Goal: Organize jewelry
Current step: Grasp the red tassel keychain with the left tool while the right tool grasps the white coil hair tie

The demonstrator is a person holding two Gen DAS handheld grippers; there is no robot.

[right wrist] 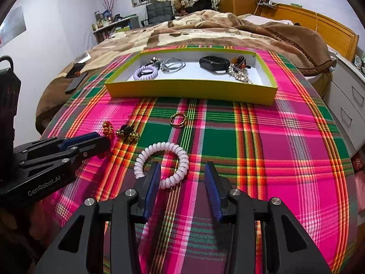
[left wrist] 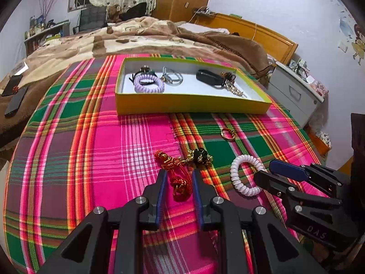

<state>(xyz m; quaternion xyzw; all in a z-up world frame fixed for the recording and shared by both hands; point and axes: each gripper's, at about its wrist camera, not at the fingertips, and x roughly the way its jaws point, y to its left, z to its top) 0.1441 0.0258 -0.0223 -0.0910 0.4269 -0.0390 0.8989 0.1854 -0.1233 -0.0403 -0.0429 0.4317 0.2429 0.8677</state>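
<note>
On the plaid cloth, a red knotted cord point(left wrist: 180, 182) lies between the fingers of my left gripper point(left wrist: 178, 172), which is open and does not press on it. A black-and-gold piece point(left wrist: 200, 155) sits just beyond the cord. My right gripper point(right wrist: 182, 164) is open, with the near arc of a white coil bracelet point(right wrist: 180, 155) between its fingers. A gold ring point(right wrist: 178, 119) lies farther out. Behind it, the yellow-green box point(right wrist: 191, 90) holds a lilac coil, a silvery loop, a black band and a gold chain.
The plaid cloth point(left wrist: 91, 159) covers a bed, with a brown blanket point(left wrist: 159, 34) behind the box. Two dark phones point(left wrist: 14, 98) lie on the blanket at the left. A white drawer cabinet point(left wrist: 294, 91) stands off the right edge.
</note>
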